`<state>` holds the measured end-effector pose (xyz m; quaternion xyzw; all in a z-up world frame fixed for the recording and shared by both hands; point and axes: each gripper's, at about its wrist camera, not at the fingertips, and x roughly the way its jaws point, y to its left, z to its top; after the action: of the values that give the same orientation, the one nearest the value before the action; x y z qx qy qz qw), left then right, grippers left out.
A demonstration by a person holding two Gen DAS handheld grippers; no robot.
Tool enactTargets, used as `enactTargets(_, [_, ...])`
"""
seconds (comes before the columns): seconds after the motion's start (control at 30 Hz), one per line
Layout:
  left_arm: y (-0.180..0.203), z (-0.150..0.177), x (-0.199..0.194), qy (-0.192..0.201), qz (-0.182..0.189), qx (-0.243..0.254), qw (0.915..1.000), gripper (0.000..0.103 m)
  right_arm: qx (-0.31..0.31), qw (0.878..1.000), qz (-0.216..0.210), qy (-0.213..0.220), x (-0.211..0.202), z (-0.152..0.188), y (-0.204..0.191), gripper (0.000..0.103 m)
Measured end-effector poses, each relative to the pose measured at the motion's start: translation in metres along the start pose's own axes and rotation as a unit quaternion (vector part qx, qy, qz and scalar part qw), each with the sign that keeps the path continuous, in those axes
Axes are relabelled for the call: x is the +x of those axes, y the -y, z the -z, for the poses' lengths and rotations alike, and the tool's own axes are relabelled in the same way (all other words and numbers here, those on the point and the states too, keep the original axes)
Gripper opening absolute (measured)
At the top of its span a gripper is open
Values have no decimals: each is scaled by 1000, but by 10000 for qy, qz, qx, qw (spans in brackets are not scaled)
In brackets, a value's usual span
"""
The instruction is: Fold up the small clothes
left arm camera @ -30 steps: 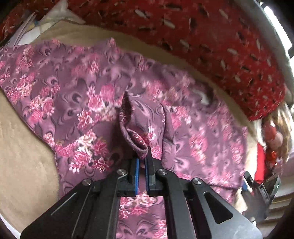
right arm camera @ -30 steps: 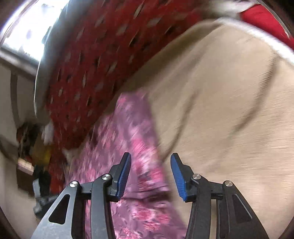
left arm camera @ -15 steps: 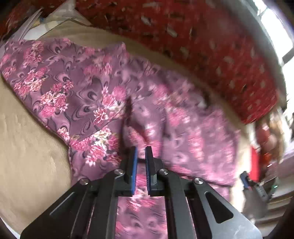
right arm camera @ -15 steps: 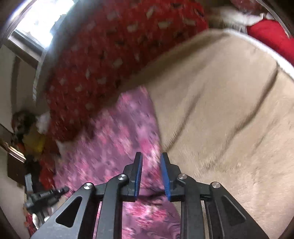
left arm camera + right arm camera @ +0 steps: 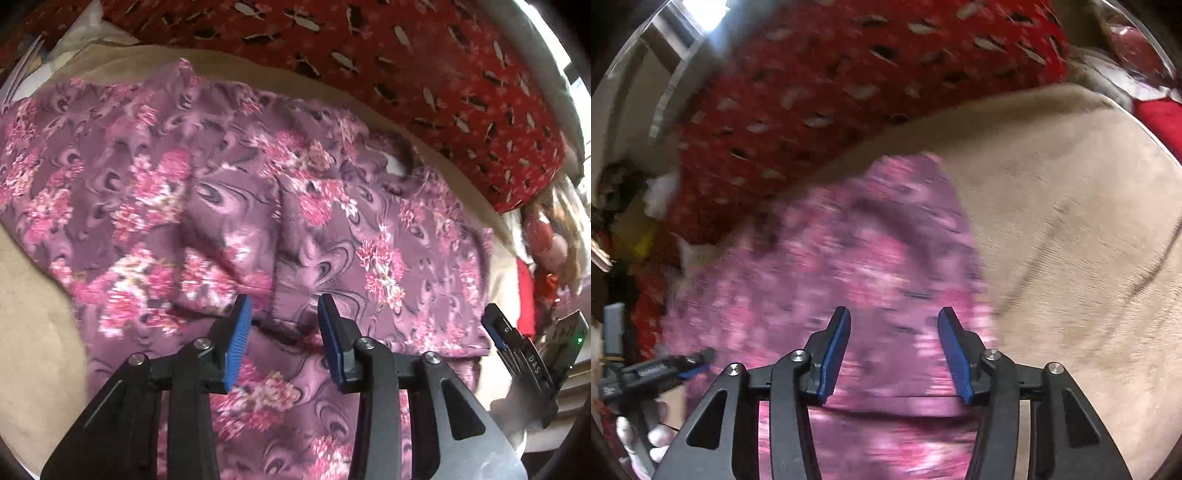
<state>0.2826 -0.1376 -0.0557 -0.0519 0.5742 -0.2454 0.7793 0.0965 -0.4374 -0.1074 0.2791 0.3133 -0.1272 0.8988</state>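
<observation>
A: What is the surface?

B: A beige blanket (image 5: 29, 306), plush, with a red patterned cushion (image 5: 424, 66) along its far edge. Bright window light sits at the edge of both views.

A: Any containers?

B: I can't make out any.

A: And the garment?

B: The purple floral garment (image 5: 388, 240) lies spread on the blanket, partly folded over itself, a raised crease in the middle. In the left view its long axis runs left to right, along the cushion. The right view is blurred.

A: The claws?

B: The left claw (image 5: 284, 325) is parted over the cloth, holding nothing. The right claw (image 5: 894, 339) is also spread wide, empty, above the garment's edge.
</observation>
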Motion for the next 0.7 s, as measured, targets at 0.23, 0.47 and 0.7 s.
enactTargets(0.23, [-98,-22,-51,513,39,-918,9944,43,-836,9951,-432,-317,35,16,-104,52])
enactTargets(0.47, [-254,-57,-79,773,-365,-2437,9661,43,-1519,9866,-344,-481,86,65,-188,57])
enactTargets(0.7, [-353,-73,-88,1015,-241,-3435,9333,44,-2610,9653,100,-40,96,97,-211,88])
